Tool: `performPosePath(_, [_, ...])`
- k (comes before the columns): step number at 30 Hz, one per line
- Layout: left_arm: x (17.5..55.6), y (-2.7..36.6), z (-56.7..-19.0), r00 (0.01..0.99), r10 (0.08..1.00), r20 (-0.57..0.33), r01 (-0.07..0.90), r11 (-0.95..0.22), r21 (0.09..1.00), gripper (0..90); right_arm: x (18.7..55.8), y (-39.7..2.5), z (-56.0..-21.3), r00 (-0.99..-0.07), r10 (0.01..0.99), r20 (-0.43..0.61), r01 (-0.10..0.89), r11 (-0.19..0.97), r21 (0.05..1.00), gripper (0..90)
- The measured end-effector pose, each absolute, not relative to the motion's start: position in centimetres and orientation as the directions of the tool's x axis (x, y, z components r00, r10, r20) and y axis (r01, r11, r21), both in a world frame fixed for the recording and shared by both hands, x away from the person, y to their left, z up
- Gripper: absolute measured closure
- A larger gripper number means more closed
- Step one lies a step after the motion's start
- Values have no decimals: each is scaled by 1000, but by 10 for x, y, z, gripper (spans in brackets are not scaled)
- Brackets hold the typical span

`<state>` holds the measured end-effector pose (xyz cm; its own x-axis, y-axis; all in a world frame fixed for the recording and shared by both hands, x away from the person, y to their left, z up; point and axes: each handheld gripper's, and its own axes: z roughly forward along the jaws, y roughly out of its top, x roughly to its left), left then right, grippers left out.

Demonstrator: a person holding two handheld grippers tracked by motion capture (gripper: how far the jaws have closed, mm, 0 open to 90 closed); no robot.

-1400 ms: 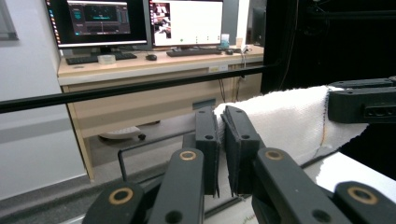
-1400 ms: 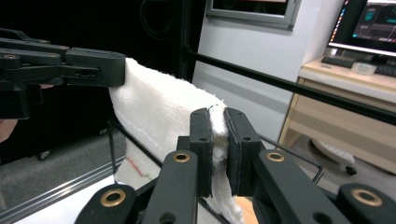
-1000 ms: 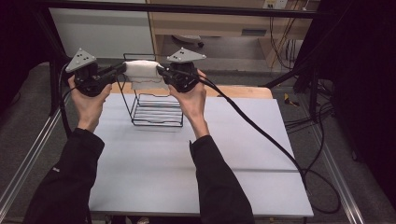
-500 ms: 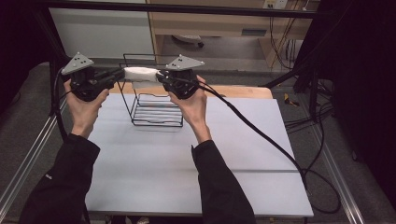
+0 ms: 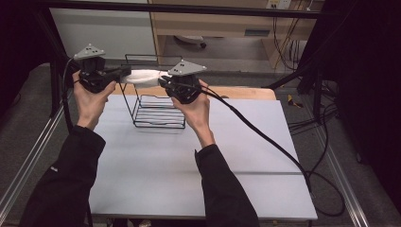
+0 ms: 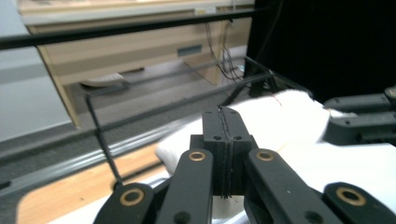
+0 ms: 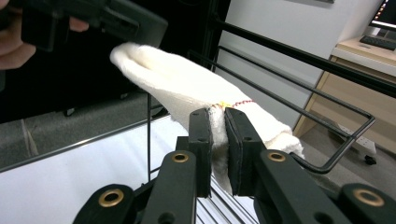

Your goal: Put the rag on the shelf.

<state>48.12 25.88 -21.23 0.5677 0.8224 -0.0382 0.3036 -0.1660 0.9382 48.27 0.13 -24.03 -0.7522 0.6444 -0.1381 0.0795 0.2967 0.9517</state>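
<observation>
A white table (image 5: 156, 165) stands in a dark-walled lab, with a wooden desk (image 5: 213, 23) behind it. A black wire rack (image 5: 153, 101) sits at the table's far edge.

Finding: a white cloth (image 5: 144, 76) is stretched between both tools above the rack's top rail. The left gripper (image 5: 124, 72) has its jaws pressed together on one end of the cloth; the left gripper view confirms fabric at the pads. The right gripper (image 5: 163, 81) pinches the other end, near a red-and-yellow stitched hem (image 7: 231, 103), as the right gripper view shows.

Change noted: against the picture of a second ago, both hands have risen slightly and drifted toward the person's left, the cloth moving with them, taut and level. It now hangs over the rack's near-left portion rather than its centre.

Assessment: the cloth is not yet resting on the rack. The shift suggests alignment before lowering it over the rail; the grip appears secure on both ends.
</observation>
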Motion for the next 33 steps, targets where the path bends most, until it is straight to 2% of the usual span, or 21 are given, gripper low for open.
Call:
performPosePath(12, [478, 260, -235, 592, 805, -36, 331, -202, 922, 897, 482, 1, -245, -766, 630, -130, 101, 317, 943, 757])
performPosePath(18, [479, 259, -240, 590, 807, -29, 343, -218, 914, 897, 477, -2, -238, -777, 619, -109, 92, 284, 954, 659])
performPosePath(20, [479, 259, -243, 589, 807, -24, 344, -224, 912, 897, 477, -4, -235, -782, 617, -91, 98, 266, 959, 679])
performPosePath(23, [478, 260, -248, 590, 807, -20, 349, -233, 908, 898, 480, -4, -237, -780, 622, -69, 140, 281, 949, 808])
performPosePath(26, [477, 261, -254, 596, 803, -18, 350, -240, 906, 898, 484, 1, -247, -785, 618, -52, 179, 305, 935, 877])
performPosePath(33, [479, 263, -264, 591, 806, -7, 351, -249, 902, 897, 495, 6, -264, -746, 665, -36, 237, 316, 919, 890])
